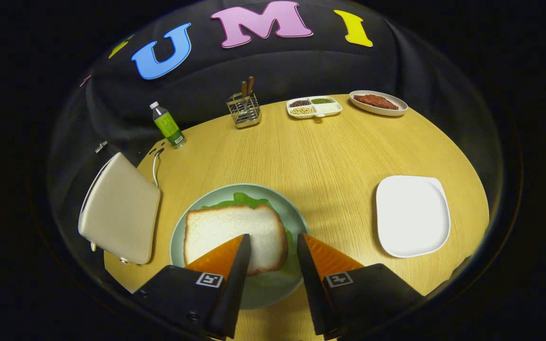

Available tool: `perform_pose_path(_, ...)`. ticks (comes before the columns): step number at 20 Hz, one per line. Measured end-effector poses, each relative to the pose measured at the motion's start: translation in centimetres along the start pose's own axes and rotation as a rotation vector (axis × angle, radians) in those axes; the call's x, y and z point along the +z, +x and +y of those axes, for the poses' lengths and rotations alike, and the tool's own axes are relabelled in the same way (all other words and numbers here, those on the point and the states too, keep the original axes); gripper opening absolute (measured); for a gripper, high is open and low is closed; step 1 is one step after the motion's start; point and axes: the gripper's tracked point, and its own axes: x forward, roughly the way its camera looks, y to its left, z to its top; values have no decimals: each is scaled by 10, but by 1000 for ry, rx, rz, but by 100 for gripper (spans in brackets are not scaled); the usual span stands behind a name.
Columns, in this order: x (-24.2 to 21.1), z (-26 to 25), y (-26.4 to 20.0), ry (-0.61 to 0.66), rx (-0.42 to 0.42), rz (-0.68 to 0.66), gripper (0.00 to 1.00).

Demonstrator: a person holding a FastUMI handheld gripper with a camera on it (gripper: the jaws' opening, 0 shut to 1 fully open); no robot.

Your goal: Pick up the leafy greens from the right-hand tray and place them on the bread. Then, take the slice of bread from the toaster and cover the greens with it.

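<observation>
Gripper [273,239] fingers apart, nothing between them, hovering over the near side of a pale green round plate [180,237]. One fingertip overlaps the bread slice's near right corner in view, the other sits over the plate's right rim; contact can't be told.

On the plate: slice of bread [228,229] lying flat, crust edge visible, covering the leafy greens [242,200]. Greens poke out past the far edge of the slice and along its right side. Plate sits near the front edge of the desk [320,156], roughly mid-width.

Left of the plate, at the desk's left edge: toaster [121,213], beige, seen from its flat side, white cord [155,168] running back from it toward the far left edge.

Right of the plate, well apart, near the right edge: white square tray [413,215], bare.

Far left edge: green bottle [168,125] with white cap, upright. Far edge middle: wire holder [244,110] with wooden-handled utensils standing in it. To its right, a white divided dish [314,107] with dark, green and pale beans in separate compartments, one compartment looks bare. Far right corner: oval white plate [378,103] with a reddish-brown piece of meat on it.
</observation>
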Motion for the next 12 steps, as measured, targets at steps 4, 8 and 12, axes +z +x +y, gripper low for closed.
perform_pose_path(4, 6, 3, -9, -37, -7, -20, 100)
perform_pose_path(8, 28, 5, -27, -53, 31, -72, 99)
perform_pose_path(12, 61, 8, -58, -97, 76, -138, 99)
